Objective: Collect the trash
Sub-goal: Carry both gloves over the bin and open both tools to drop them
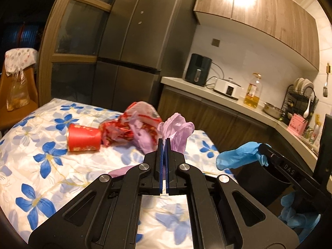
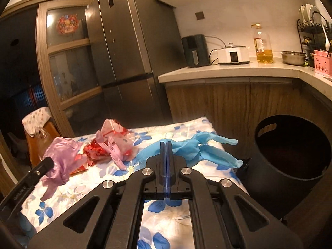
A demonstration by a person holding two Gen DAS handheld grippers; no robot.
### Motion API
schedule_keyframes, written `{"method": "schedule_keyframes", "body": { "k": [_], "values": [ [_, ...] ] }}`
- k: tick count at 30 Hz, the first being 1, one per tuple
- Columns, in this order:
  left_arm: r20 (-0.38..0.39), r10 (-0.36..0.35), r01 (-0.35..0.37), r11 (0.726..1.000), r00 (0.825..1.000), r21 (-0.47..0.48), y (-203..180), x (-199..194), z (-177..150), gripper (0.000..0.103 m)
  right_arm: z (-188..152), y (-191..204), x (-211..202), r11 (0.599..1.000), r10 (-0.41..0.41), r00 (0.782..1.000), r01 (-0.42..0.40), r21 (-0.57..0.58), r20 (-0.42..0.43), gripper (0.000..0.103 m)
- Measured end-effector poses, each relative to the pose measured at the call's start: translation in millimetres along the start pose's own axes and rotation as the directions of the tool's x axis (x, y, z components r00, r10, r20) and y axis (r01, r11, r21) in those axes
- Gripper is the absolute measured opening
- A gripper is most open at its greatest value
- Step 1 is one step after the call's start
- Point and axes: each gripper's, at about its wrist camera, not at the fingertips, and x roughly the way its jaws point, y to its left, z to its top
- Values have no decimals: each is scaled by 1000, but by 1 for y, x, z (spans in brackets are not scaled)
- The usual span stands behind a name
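We hold a purple glove (image 1: 176, 130) in our left gripper (image 1: 165, 145) and a blue glove (image 2: 195, 147) in our right gripper (image 2: 167, 147); their limp fingers could snag the black bin (image 2: 290, 145) rim beside the table's right edge.

The cloth (image 1: 41, 145) over the bench is white, printed with blue flowers and thin gold stems. On it lies a red paper cup (image 1: 84, 138) with gold print, beside a crumpled red-and-white wrapper (image 1: 143, 114). One glove (image 1: 176, 132) is pale lilac, the other glove (image 2: 193, 147) sky blue. The bin (image 2: 290, 151) is black, as are both grippers, whose fingers (image 1: 160, 157) carry blue pads. The fridge (image 2: 128, 51) is dark grey, the cabinets (image 2: 228, 101) brown wood grain.
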Motion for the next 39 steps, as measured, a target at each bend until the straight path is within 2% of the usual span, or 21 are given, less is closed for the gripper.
{"method": "schedule_keyframes", "body": {
  "k": [8,14,27,36,39],
  "values": [
    [-18,-87,88,995,996,39,-45,11,3,0,13,-32,-32,998,-58,996,57,26,61,1],
    [-17,-171,172,982,985,80,-91,23,9,0,25,-64,-52,991,-125,986,120,50,108,1],
    [-22,-346,344,921,938,183,-205,55,10,0,45,-150,-76,949,-299,941,276,150,160,1],
    [-86,-409,418,884,908,207,-251,85,-7,0,45,-179,-70,936,-324,936,296,189,140,1],
    [-95,-417,427,878,904,215,-259,91,-12,0,44,-184,-68,934,-329,935,301,194,134,1]
  ]
}}
